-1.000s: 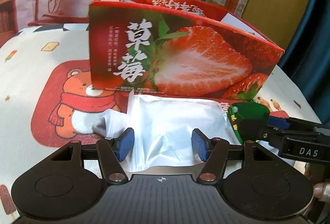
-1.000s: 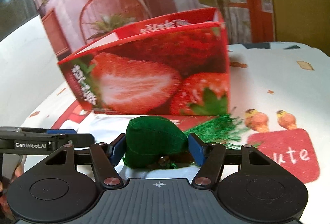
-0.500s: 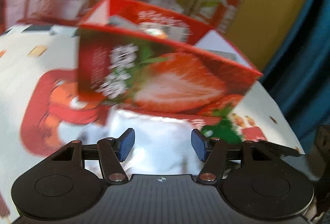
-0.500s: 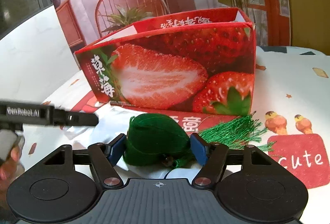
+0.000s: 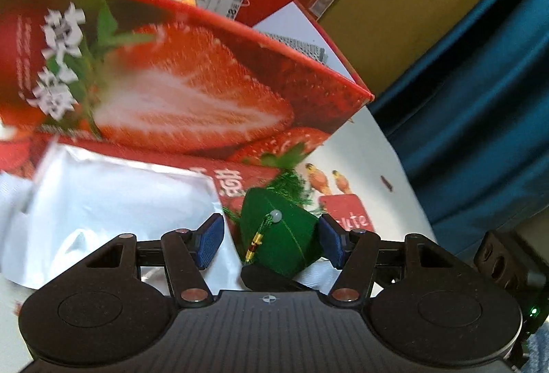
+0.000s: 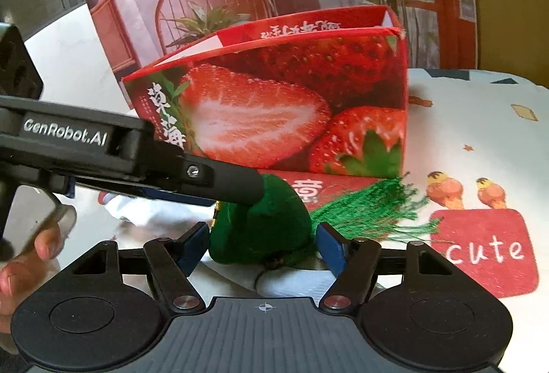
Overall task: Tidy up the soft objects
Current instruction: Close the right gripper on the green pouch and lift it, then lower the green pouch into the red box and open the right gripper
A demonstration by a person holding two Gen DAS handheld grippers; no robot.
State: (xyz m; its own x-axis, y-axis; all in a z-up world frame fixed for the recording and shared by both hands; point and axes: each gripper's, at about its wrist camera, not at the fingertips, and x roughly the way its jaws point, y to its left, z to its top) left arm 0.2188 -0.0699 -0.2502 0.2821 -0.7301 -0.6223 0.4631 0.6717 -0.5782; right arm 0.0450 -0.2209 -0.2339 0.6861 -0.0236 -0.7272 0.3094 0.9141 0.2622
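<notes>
Green stuffed felt pouch with tassel, probably light and squashy: grip its plump body. Left gripper and right gripper both straddle it, jaws apart.

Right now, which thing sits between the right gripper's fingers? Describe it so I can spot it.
Find the big red strawberry box. In front of it lies a white plastic packet; on the packet's right edge sits a dark green cloth pouch, the only green thing, trailing a shiny green tassel.
</notes>
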